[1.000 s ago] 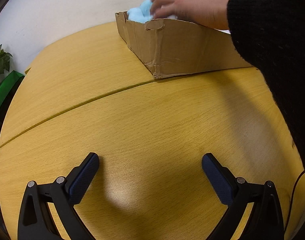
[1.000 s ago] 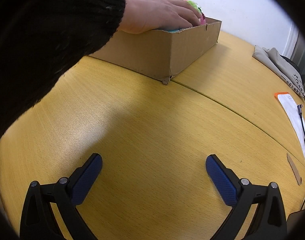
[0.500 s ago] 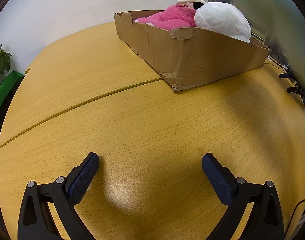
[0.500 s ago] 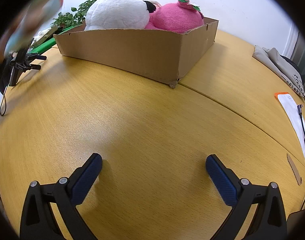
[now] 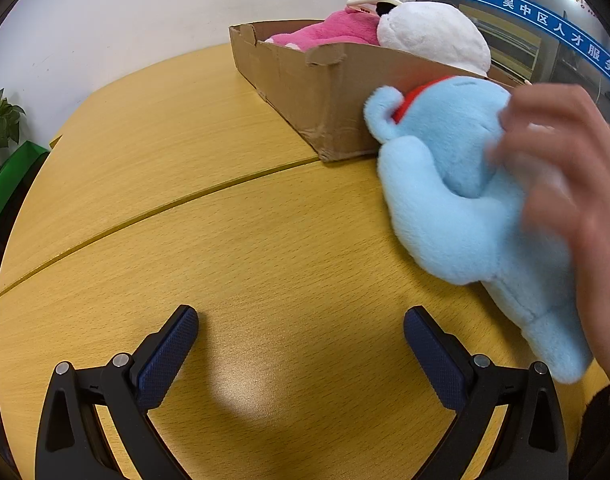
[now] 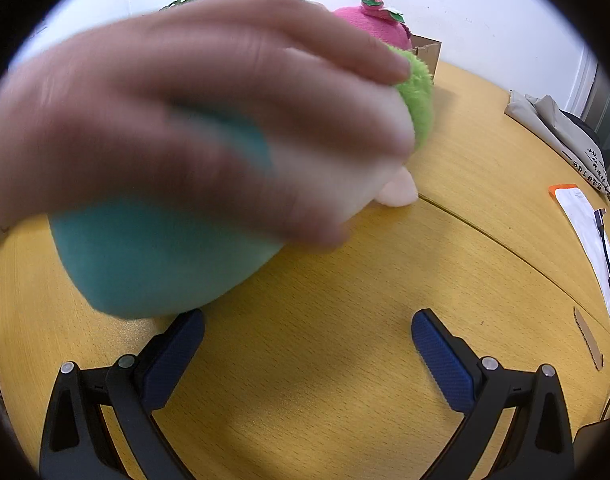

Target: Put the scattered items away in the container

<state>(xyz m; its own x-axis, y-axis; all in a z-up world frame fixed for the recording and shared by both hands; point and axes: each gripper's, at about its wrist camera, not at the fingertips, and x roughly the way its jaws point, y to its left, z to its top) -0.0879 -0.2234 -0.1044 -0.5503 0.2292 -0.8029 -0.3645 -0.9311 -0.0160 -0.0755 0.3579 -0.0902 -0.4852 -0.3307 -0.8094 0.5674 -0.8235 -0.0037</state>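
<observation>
A cardboard box (image 5: 305, 80) stands at the far side of the wooden table and holds a pink plush (image 5: 325, 32) and a white plush (image 5: 433, 32). A bare hand (image 5: 565, 168) lays a light blue plush (image 5: 457, 200) on the table to the right of my left gripper (image 5: 301, 340), which is open and empty. In the right wrist view a hand (image 6: 185, 112) sets down a teal and green plush (image 6: 153, 264) just ahead and left of my right gripper (image 6: 307, 338), also open and empty. The pink plush (image 6: 369, 20) shows behind it.
The table has a seam (image 5: 165, 208) running across it. A potted plant and green bin (image 5: 5, 160) stand off the left edge. At the right lie a grey cloth bag (image 6: 557, 128), a white sheet with an orange edge (image 6: 585, 232) and a cable (image 6: 609, 264).
Half a second ago the table in front of both grippers was bare. Now hands have brought a blue plush and a teal-green plush down onto it. Both grippers stayed still and open.
</observation>
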